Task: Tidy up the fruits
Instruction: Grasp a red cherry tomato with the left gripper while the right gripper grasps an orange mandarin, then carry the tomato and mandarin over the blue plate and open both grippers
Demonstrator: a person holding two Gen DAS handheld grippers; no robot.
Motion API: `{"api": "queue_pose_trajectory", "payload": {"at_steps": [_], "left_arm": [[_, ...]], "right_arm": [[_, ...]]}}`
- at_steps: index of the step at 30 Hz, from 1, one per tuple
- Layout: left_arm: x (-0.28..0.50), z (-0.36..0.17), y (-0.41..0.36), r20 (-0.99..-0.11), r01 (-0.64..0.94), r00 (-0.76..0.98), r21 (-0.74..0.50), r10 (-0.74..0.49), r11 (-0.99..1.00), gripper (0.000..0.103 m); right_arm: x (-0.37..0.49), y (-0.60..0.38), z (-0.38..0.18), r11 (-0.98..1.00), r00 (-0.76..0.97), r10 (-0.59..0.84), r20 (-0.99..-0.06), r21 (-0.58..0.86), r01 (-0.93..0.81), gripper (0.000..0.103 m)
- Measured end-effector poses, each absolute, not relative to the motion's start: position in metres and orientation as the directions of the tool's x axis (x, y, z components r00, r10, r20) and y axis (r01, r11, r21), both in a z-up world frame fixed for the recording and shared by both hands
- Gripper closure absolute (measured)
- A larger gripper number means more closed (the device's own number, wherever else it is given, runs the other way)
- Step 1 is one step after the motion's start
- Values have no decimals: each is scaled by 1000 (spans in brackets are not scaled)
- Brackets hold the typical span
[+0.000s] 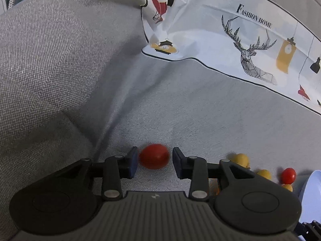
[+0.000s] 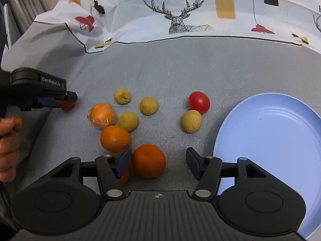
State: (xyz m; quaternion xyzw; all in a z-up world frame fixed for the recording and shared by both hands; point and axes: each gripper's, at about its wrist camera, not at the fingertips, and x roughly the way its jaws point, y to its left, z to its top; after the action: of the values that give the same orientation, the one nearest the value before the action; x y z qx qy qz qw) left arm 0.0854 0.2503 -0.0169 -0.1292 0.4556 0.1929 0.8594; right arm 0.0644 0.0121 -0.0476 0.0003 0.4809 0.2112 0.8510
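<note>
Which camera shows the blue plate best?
The right wrist view: nearly the whole blue plate shows, lying on the grey cloth right of the fruit. The left wrist view catches only a sliver of its rim at the right edge.

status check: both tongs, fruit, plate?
Left tongs open, straddling a red tomato, not clamped. Right tongs open over an orange. Blue plate holds no fruit; remaining fruit loose on grey cloth. Nothing blocking.
</note>
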Motion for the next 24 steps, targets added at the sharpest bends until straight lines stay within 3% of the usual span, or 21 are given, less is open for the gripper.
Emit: {"api": "queue_pose_trajectory", "payload": {"at_steps": [6, 8, 10, 24], "left_arm": [[87, -18, 251, -825, -442, 520, -42, 218, 896, 63], [88, -21, 250, -831, -437, 514, -43, 211, 899, 66], [88, -22, 249, -832, -430, 513, -36, 212, 902, 67], [60, 15, 225, -784, -385, 592, -70, 188, 920, 68]], "right_arm": [[58, 19, -51, 901, 438, 344, -831, 160, -404, 42], [57, 18, -51, 895, 434, 359, -826, 172, -412, 58], [57, 17, -50, 892, 435, 370, -821, 184, -413, 65], [45, -7, -20, 880, 534, 431, -728, 208, -428, 66]]}}
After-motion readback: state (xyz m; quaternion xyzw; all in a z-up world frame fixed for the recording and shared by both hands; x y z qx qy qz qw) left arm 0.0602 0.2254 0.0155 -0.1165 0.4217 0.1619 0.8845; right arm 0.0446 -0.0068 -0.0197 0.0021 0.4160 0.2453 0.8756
